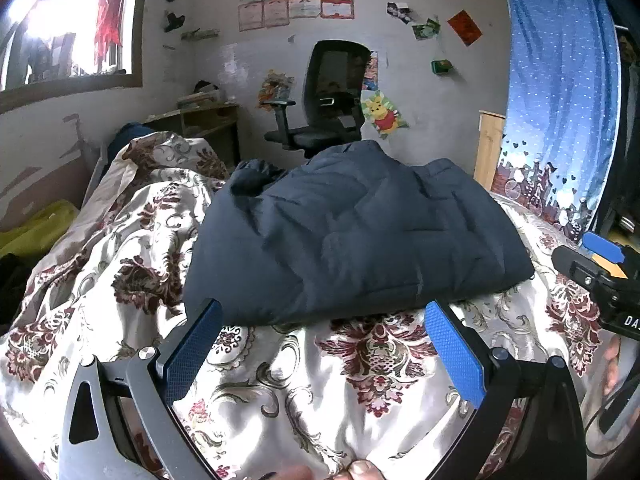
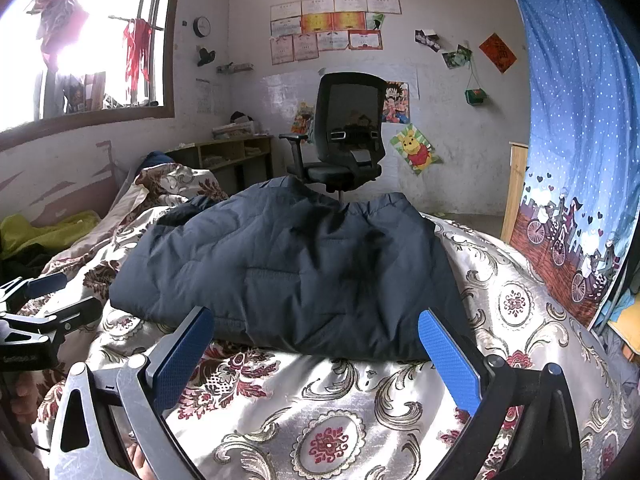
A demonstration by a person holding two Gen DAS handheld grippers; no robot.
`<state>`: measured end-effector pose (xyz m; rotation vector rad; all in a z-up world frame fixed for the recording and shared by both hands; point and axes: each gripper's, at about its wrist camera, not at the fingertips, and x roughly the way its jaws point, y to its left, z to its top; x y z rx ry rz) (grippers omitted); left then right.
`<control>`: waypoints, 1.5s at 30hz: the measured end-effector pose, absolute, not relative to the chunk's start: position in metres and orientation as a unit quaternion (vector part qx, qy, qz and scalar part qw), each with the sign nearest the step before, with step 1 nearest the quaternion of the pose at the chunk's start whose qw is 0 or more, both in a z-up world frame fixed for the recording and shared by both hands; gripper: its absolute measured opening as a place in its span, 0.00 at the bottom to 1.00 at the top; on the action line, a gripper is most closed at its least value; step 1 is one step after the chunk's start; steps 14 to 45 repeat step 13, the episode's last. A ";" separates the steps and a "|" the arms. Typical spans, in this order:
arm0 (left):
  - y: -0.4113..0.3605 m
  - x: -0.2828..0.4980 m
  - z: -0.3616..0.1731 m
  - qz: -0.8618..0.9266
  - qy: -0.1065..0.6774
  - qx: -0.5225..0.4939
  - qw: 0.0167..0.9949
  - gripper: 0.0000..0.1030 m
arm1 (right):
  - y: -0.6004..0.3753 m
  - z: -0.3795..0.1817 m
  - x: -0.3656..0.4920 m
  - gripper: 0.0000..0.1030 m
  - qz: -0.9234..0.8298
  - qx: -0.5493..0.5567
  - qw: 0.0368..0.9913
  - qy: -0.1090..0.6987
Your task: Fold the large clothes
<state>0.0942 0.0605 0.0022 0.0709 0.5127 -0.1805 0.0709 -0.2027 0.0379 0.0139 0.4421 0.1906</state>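
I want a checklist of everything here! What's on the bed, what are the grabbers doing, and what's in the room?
Surface: bed with floral cover, rumpled, heaped at the far left.
Job's things: dark blue jacket, padded, lying folded in a bundle mid-bed, touched by neither gripper.
Clutter: yellow-green cloth at the bed's left edge.
Grippers: left gripper open, empty, short of the jacket's near edge; right gripper open, empty, likewise.
Cables: a dark cable by the right gripper.
Surroundings: office chair, window, wall clock, papers and posters, blue curtain, low shelf.
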 end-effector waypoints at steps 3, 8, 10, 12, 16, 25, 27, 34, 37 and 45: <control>0.061 0.094 0.003 -0.096 0.253 0.036 0.962 0.96 | -0.203 0.037 0.070 1.00 0.094 0.006 0.971 0.219; 0.063 0.098 0.001 -0.092 0.260 0.036 0.960 0.96 | -0.202 0.037 0.070 1.00 0.094 0.007 0.971 0.220; 0.064 0.098 0.001 -0.091 0.261 0.035 0.960 0.96 | -0.202 0.037 0.071 1.00 0.094 0.007 0.971 0.220; 0.063 0.099 0.001 -0.091 0.261 0.036 0.960 0.96 | -0.202 0.037 0.070 1.00 0.094 0.006 0.971 0.221; 0.064 0.099 0.001 -0.091 0.262 0.037 0.960 0.96 | -0.202 0.037 0.071 1.00 0.094 0.006 0.970 0.222; 0.064 0.099 0.001 -0.091 0.262 0.037 0.960 0.96 | -0.202 0.037 0.071 1.00 0.094 0.006 0.970 0.222; 0.064 0.099 0.001 -0.091 0.262 0.037 0.960 0.96 | -0.202 0.037 0.071 1.00 0.094 0.006 0.970 0.222; 0.064 0.099 0.001 -0.091 0.262 0.037 0.960 0.96 | -0.202 0.037 0.071 1.00 0.094 0.006 0.970 0.222; 0.064 0.099 0.001 -0.091 0.262 0.037 0.960 0.96 | -0.202 0.037 0.071 1.00 0.094 0.006 0.970 0.222; 0.064 0.099 0.001 -0.091 0.262 0.037 0.960 0.96 | -0.202 0.037 0.071 1.00 0.094 0.006 0.970 0.222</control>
